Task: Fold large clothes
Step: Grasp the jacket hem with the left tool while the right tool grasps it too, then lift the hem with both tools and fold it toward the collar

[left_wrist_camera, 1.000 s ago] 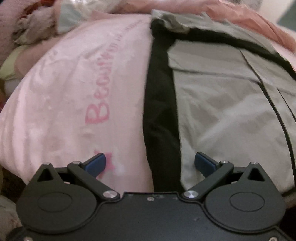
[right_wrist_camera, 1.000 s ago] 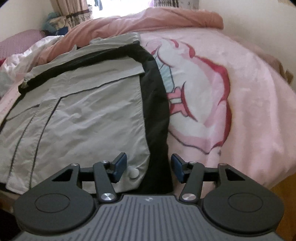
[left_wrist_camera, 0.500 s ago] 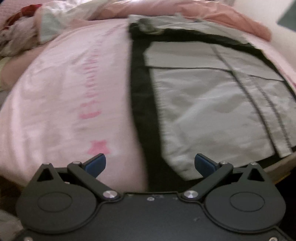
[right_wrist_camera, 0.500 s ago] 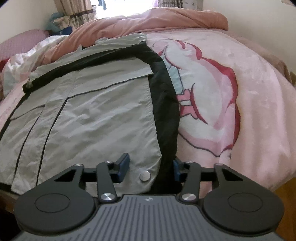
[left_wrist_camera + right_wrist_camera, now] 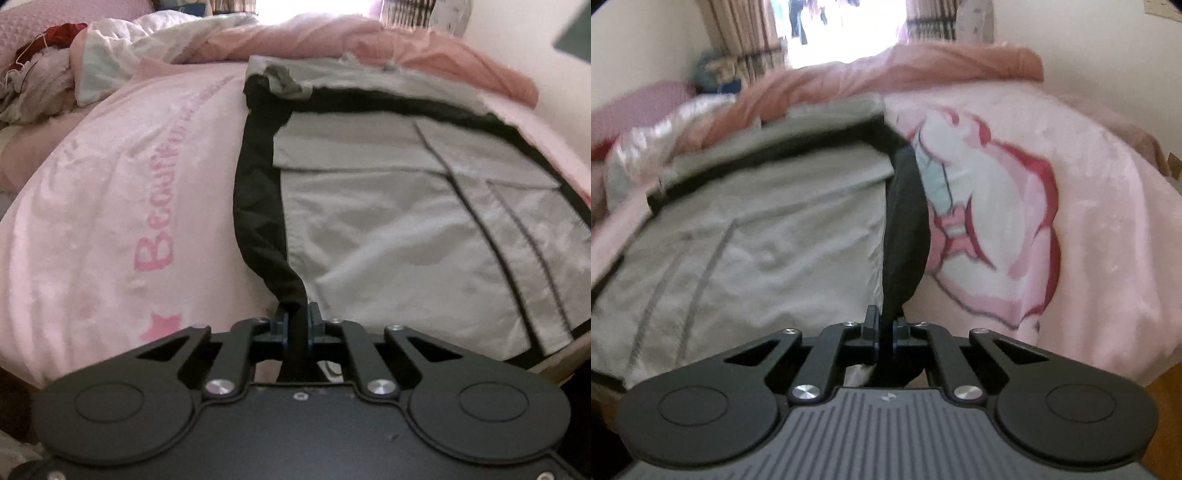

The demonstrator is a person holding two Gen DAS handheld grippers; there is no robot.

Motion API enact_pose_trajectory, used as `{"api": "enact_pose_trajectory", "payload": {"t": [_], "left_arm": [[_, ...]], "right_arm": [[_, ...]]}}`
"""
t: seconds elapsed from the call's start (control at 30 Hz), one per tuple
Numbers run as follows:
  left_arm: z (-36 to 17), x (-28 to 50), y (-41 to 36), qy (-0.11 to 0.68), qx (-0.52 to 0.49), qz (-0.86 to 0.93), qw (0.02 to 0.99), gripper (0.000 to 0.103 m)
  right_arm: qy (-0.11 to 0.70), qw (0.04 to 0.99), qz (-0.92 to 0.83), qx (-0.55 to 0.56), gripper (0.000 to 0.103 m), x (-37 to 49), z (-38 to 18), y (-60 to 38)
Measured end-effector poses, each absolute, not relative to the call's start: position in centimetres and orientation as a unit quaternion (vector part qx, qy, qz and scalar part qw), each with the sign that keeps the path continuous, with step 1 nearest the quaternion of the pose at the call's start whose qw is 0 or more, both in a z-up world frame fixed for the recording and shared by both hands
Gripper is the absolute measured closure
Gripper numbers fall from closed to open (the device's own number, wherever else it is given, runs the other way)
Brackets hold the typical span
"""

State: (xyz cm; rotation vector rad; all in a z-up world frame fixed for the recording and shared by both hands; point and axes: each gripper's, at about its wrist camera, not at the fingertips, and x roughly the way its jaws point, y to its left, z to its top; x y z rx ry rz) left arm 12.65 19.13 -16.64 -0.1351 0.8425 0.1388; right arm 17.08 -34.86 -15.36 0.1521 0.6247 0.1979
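Note:
A grey jacket (image 5: 388,229) with thin dark seams lies spread on a pink blanket (image 5: 110,206), its black lining edge (image 5: 258,206) running down the left side. My left gripper (image 5: 295,321) is closing its jaws, with the near corner of that black edge pinched between the pads and drawn up into a ridge. In the right wrist view the same jacket (image 5: 768,229) fills the left half. Its black edge (image 5: 905,221) runs down to my right gripper (image 5: 884,326), whose closing jaws also pinch the fabric.
A salmon duvet (image 5: 369,40) is bunched along the far side of the bed. Loose clothes (image 5: 37,81) are heaped at the far left. Curtains (image 5: 750,40) and a bright window stand behind. A cartoon print (image 5: 997,221) covers the blanket's right part; the bed's wooden edge (image 5: 1167,424) shows bottom right.
Both grippers went from open to closed on the jacket's black edge, one at each near corner. The fabric now rises in a ridge toward each pair of pads.

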Motion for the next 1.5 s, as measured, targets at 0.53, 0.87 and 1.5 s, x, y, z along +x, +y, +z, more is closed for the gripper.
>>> {"api": "enact_pose_trajectory", "payload": {"t": [0.53,0.87,1.5], "left_arm": [[-4.7,18.0,22.9,0.189,-0.089,0.056,0.976,0.096],[-16.6,26.9,24.9,0.318,-0.108,0.087,0.938,0.092],[-16.8,26.9,24.1,0.352,-0.059,0.130,0.925,0.066]], "right_arm": [[0.075,0.985,0.107,0.112,0.098,23.0,-3.3,-32.1],[0.228,0.968,0.060,0.091,0.098,32.6,-14.5,-29.6],[0.239,0.960,0.081,0.119,0.093,31.8,-14.4,-30.8]]}}
